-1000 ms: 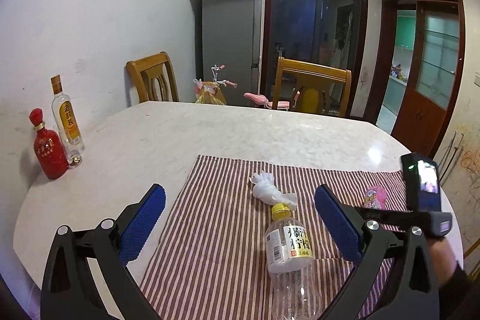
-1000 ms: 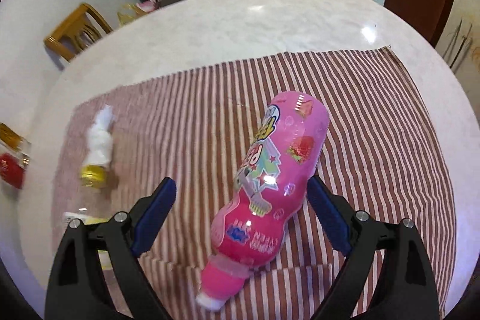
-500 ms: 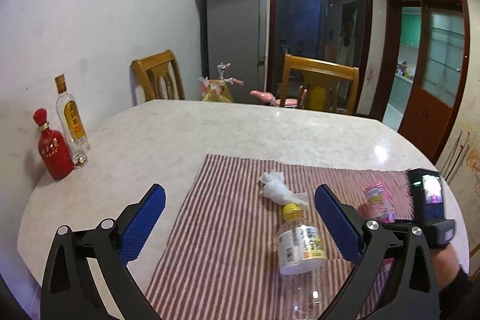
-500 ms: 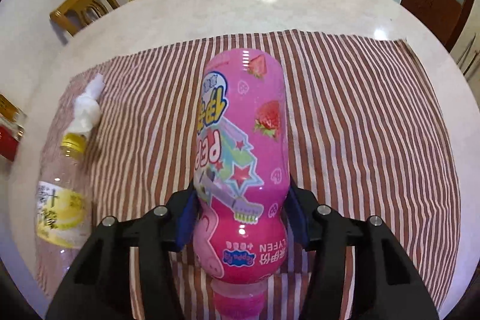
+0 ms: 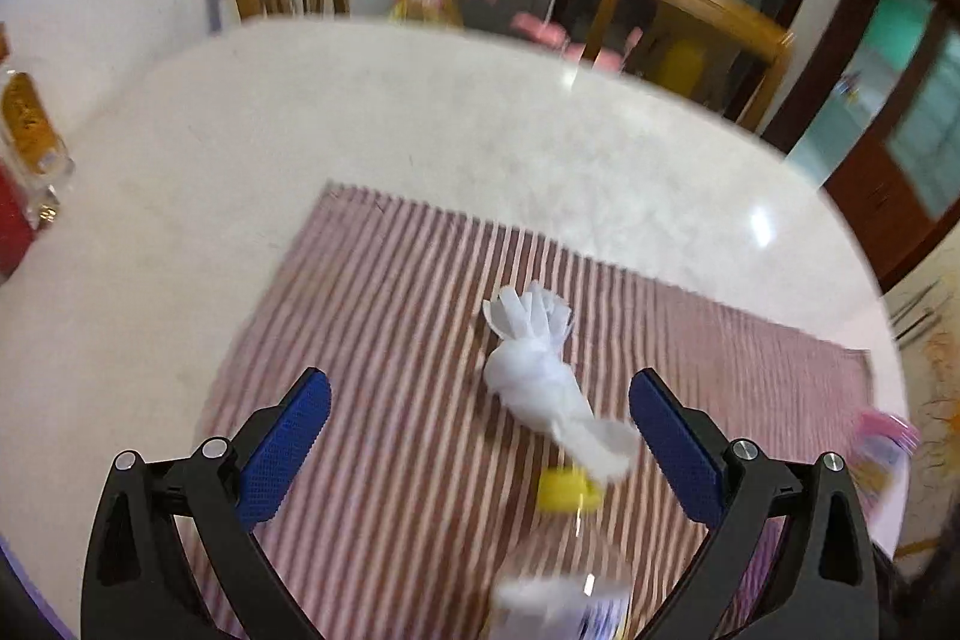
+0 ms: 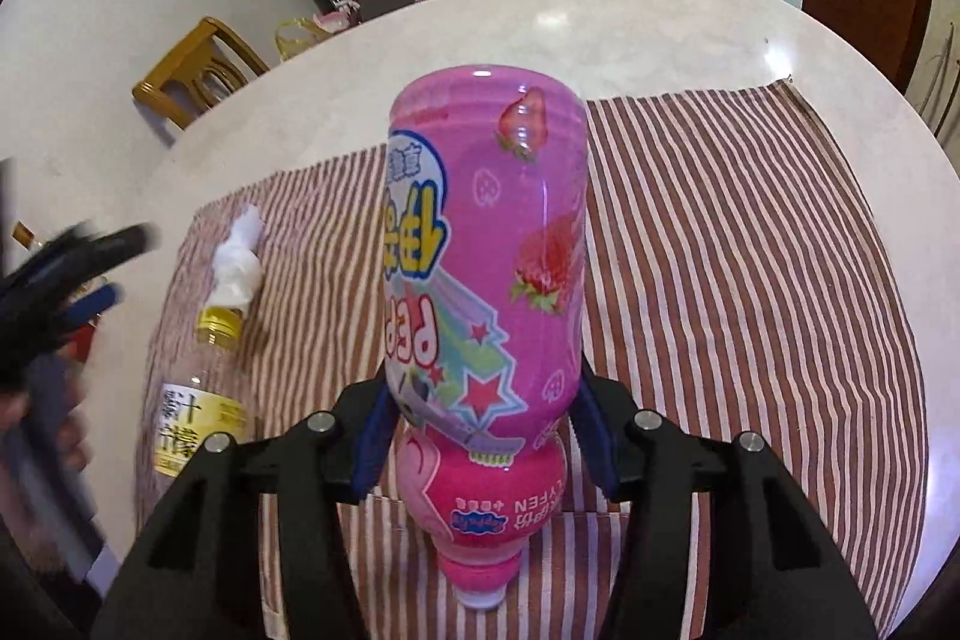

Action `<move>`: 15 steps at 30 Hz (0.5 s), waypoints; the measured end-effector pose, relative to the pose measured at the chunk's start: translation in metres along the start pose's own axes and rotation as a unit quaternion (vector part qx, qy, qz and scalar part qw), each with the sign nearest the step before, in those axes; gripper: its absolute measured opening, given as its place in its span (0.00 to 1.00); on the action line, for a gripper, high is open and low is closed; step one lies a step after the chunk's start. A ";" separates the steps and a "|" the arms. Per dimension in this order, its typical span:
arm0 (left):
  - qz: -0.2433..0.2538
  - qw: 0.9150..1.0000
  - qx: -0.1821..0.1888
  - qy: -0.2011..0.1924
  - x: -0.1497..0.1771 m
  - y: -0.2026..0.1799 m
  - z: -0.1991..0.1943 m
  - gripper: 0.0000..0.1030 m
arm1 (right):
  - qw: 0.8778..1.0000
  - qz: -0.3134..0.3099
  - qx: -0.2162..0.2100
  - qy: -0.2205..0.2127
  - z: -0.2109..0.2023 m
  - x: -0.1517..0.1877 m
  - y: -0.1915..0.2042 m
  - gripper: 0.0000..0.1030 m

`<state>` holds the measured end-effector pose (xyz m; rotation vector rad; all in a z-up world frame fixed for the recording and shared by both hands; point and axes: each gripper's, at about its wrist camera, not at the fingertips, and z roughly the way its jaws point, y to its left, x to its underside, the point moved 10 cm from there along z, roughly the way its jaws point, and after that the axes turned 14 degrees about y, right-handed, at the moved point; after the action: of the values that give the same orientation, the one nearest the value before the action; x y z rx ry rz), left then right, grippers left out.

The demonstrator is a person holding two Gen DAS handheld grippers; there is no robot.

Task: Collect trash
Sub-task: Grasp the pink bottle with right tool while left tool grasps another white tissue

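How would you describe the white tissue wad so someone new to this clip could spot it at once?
Start at the pale round table and find the red-and-white striped cloth on it. On the cloth's left part lies a clear bottle; the tissue wad sits right at its yellow cap. It is the only white, crumpled, twisted thing there.

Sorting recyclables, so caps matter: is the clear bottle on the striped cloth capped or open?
Capped. The clear bottle lies on its side on the striped cloth with its yellow cap on the neck.

Glossy plastic pink bottle [image 6: 480,244] — woven striped cloth [image 6: 750,280] over a polished stone-look table [image 5: 450,124].
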<state>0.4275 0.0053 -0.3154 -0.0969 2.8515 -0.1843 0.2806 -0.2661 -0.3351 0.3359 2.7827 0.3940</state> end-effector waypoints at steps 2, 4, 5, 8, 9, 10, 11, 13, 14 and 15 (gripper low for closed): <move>-0.001 1.000 -0.015 0.028 -0.006 -0.008 0.024 0.94 | 1.000 0.002 -0.007 -0.003 -0.005 0.000 -0.002 0.50; 0.008 0.998 -0.044 0.054 -0.005 -0.013 0.045 0.94 | 1.000 0.005 -0.012 -0.005 -0.009 0.000 -0.003 0.50; 0.014 0.996 -0.056 0.063 -0.004 -0.014 0.055 0.94 | 1.000 0.008 -0.014 -0.006 -0.011 -0.002 -0.004 0.50; 0.025 0.995 -0.070 0.073 0.000 -0.017 0.070 0.83 | 1.000 0.013 -0.020 -0.010 -0.013 -0.005 -0.005 0.50; 0.029 0.995 -0.063 0.071 -0.001 -0.018 0.072 0.67 | 1.000 0.014 -0.021 -0.011 -0.015 -0.006 -0.005 0.50; 0.041 0.995 -0.052 0.073 0.000 -0.021 0.073 0.40 | 1.000 0.015 -0.022 -0.012 -0.016 -0.007 -0.006 0.50; 0.050 0.995 -0.039 0.075 0.000 -0.022 0.073 0.32 | 1.000 0.015 -0.023 -0.013 -0.017 -0.007 -0.006 0.50; 0.057 0.996 -0.046 0.054 -0.005 -0.021 0.063 0.22 | 0.999 0.016 -0.025 -0.015 -0.021 -0.006 -0.008 0.50; 0.057 0.997 -0.044 0.041 -0.007 -0.019 0.056 0.22 | 0.999 0.016 -0.025 -0.016 -0.021 -0.005 -0.008 0.50; 0.056 0.997 -0.040 0.024 -0.011 -0.019 0.047 0.22 | 0.999 0.018 -0.026 -0.016 -0.023 -0.004 -0.008 0.50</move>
<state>0.4517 -0.0178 -0.3543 0.0528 2.9030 -0.0510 0.2756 -0.2796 -0.3156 0.3758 2.7332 0.4648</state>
